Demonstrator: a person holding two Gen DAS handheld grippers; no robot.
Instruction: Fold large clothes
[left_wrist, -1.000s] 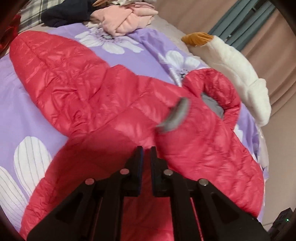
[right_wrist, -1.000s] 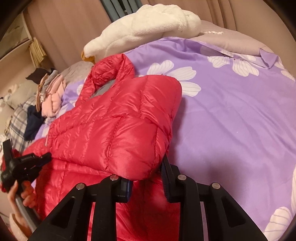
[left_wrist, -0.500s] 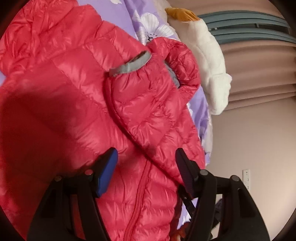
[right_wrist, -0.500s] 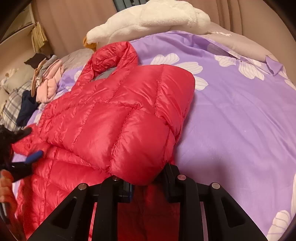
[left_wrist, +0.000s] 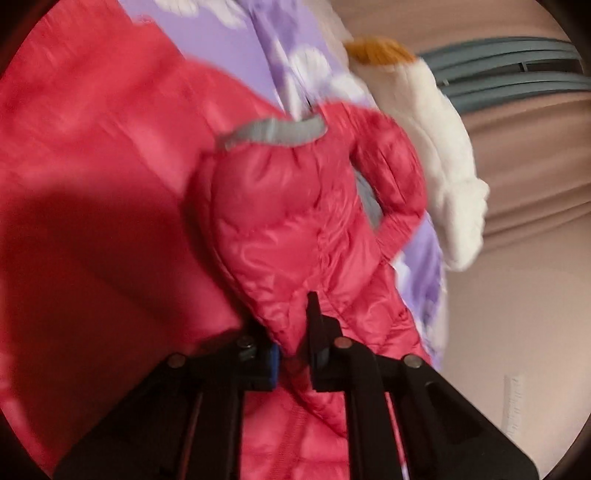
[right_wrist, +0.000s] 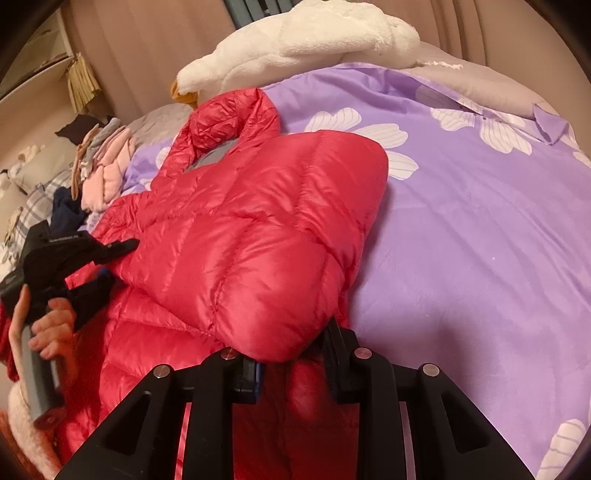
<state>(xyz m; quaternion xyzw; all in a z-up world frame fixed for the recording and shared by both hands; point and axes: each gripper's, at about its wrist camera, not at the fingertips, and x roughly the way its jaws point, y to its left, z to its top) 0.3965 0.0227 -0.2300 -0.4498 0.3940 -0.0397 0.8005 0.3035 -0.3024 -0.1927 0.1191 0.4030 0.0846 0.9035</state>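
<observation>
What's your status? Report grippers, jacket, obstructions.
Left gripper just closed, pinching red jacket fold. Right gripper clamped on folded sleeve edge. Jacket part-folded on purple bedspread. Plush toy beyond, clear.

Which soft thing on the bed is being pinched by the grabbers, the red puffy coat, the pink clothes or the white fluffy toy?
The red puffy coat. Both grabbers pinch it; the pink clothes and white fluffy toy lie untouched farther back.

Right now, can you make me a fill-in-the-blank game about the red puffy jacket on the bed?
1. The jacket lies on a bedspread coloured ____.
2. The bedspread is printed with white ____.
3. The plush toy past the jacket's hood is ____ with an orange beak.
4. The right claw is shut on the ____.

Missing words: purple; flowers; white; jacket
</observation>
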